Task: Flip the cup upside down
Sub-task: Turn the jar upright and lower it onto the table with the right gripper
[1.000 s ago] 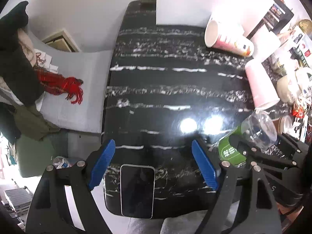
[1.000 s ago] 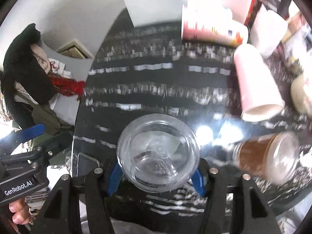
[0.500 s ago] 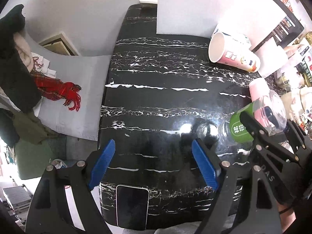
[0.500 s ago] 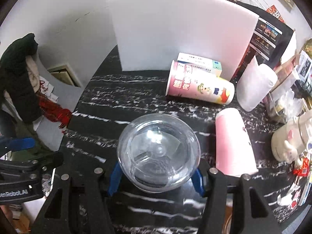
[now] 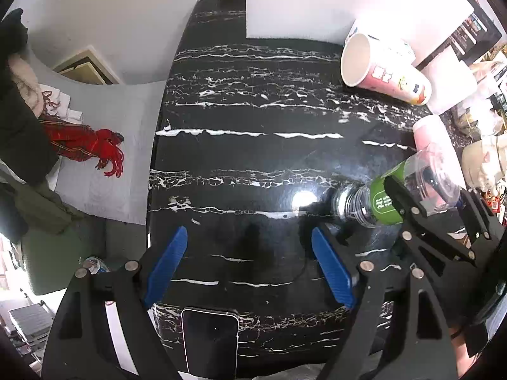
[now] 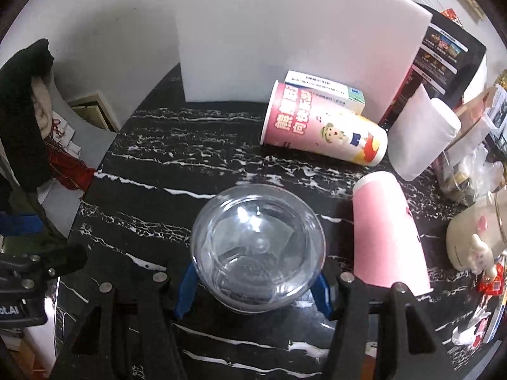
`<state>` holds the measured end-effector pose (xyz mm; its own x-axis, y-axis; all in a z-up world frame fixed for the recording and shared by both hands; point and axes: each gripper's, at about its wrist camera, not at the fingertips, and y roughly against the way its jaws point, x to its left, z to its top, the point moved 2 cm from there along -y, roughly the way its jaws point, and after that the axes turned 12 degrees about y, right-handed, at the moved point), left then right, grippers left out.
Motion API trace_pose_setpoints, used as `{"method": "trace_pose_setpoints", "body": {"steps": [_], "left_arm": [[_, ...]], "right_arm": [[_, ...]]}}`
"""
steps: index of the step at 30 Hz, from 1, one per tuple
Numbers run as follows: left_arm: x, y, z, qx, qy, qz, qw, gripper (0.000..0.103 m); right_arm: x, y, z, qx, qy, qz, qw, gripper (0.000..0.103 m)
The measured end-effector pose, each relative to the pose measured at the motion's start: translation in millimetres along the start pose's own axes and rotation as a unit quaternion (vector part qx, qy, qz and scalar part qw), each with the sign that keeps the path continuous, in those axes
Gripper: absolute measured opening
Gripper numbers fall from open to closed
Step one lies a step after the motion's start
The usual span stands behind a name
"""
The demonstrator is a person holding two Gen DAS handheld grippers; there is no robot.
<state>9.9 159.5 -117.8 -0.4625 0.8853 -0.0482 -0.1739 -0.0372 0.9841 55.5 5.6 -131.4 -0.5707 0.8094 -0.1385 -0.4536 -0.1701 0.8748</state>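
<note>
A clear plastic cup (image 6: 258, 247) with a green label sits between the blue pads of my right gripper (image 6: 256, 285), which is shut on it. Its round end faces the right wrist camera. In the left wrist view the same cup (image 5: 389, 199) hangs tilted over the black marble table (image 5: 253, 158), its narrow end pointing down and left, close above the surface. My left gripper (image 5: 247, 266) is open and empty over the table's near part, left of the cup.
A printed pink paper cup (image 6: 323, 129) lies on its side at the back. A plain pink cup (image 6: 386, 231) stands mouth down on the right. A white board (image 6: 285, 38) stands behind. A phone (image 5: 210, 342) lies at the near edge. Clutter fills the right side.
My right gripper has moved the clear cup lower, closer to the table. The left gripper has drawn back slightly, showing more of the phone.
</note>
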Motion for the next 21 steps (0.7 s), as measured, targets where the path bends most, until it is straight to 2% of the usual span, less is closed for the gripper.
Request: {"method": "trace_pose_setpoints", "body": {"steps": [9,16,21], "left_arm": [[-4.1,2.5,-2.9,-0.001,-0.005,-0.002,1.0000,0.080],[-7.3,11.3,-6.4,-0.006,-0.015,0.003,0.9999,0.080],[-6.8,19.5,-8.7,-0.013,-0.013,0.004,0.9998,0.080]], "right_arm": [[1.1,2.1,-4.0,0.001,0.001,-0.003,1.000,0.061],[0.4,-4.0,-12.1,0.034,-0.021,0.031,0.999,0.061],[1.0,-3.3,-13.4,0.037,-0.024,0.041,0.998,0.061]]}}
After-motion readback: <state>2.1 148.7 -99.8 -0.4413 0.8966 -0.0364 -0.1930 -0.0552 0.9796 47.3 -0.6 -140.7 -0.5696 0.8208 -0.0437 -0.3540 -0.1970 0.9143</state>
